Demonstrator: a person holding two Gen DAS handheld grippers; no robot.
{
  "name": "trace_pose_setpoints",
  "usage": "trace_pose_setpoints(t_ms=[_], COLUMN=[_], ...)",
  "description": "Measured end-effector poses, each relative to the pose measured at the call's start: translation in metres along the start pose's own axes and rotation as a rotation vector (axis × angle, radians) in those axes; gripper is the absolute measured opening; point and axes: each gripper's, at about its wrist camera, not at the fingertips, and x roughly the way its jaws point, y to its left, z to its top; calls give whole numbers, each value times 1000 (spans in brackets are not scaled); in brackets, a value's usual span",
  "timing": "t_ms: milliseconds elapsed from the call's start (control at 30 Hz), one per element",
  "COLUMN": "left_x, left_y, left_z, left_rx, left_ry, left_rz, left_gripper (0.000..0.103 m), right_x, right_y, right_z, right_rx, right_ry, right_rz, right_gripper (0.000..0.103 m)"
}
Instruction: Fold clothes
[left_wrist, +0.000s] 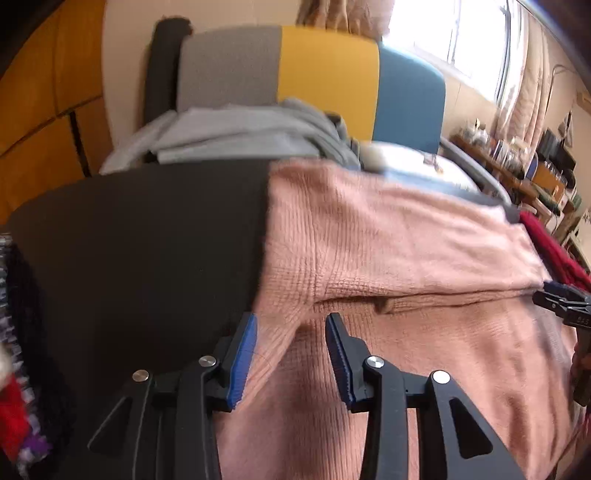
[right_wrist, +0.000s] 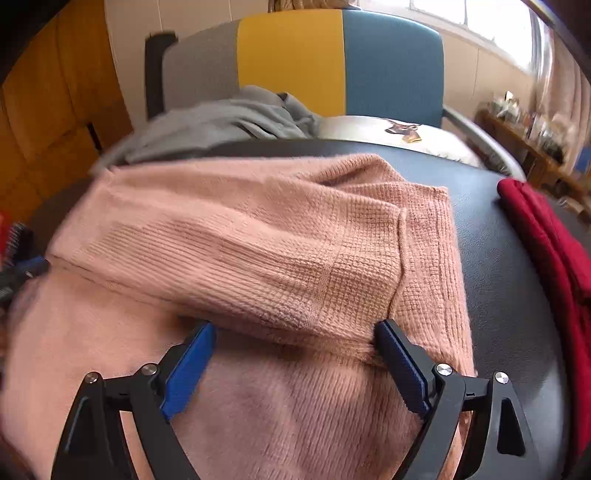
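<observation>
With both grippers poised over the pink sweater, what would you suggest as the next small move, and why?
Probably lower both grippers and pinch the near edge of the folded-over layer, ready for the next fold. The pink sweater lies on the dark table with one fold laid across it. The right gripper gapes wide and the left gripper stands partly open; neither pinches any cloth.

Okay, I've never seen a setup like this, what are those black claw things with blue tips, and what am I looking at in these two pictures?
Those claws are hand-held grippers, one in each of a person's hands, each carrying a fisheye camera that looks along its fingers. One picture is from the left gripper, the other from the right gripper. Both hang over a pink sweater partly folded on a dark table. Both are open and hold nothing. A red garment lies to the right, grey clothes behind.
</observation>
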Motion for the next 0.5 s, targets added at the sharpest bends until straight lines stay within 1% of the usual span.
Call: trace_pose_setpoints(t_ms=[33,67,167,233,300,400,433,467,500], left_x=[-13,-25,-56,-71,-83,-96,-98,-99,-101], left_y=[3,6,17,27,35,49,53,57,60], left_z=[-4,-9,-36,-57,-77,-108,-118,-126,-132], left_rx=[-10,-17,-25,-48,-79,-140,-172,-204,-232], left_ry=[-17,-29,-26,-9,7,36,47,56,52], left_rz=[-25,-44,-79,-90,-84,-73,-86,-102,-118], left_gripper=[45,46,47,48,48,49,49,49,49], right_x=[-9,-28,-64,-90,-112,-129,-134,-142,-146], right_y=[-5,-12,-30,-45,-63,-78,-83,-85,-84], right_z=[-1,-8,-33,-60,-95,-136,-150,-159,-167], right_rx=[25,68,144,213,303,383,410,434,453], right_ry=[-8,-28,-33,-30,-3,20,28,0,-8], right_rz=[38,102,207,251,281,268,264,288,311], right_gripper=[89,89,88,88,88,88,84,84,83])
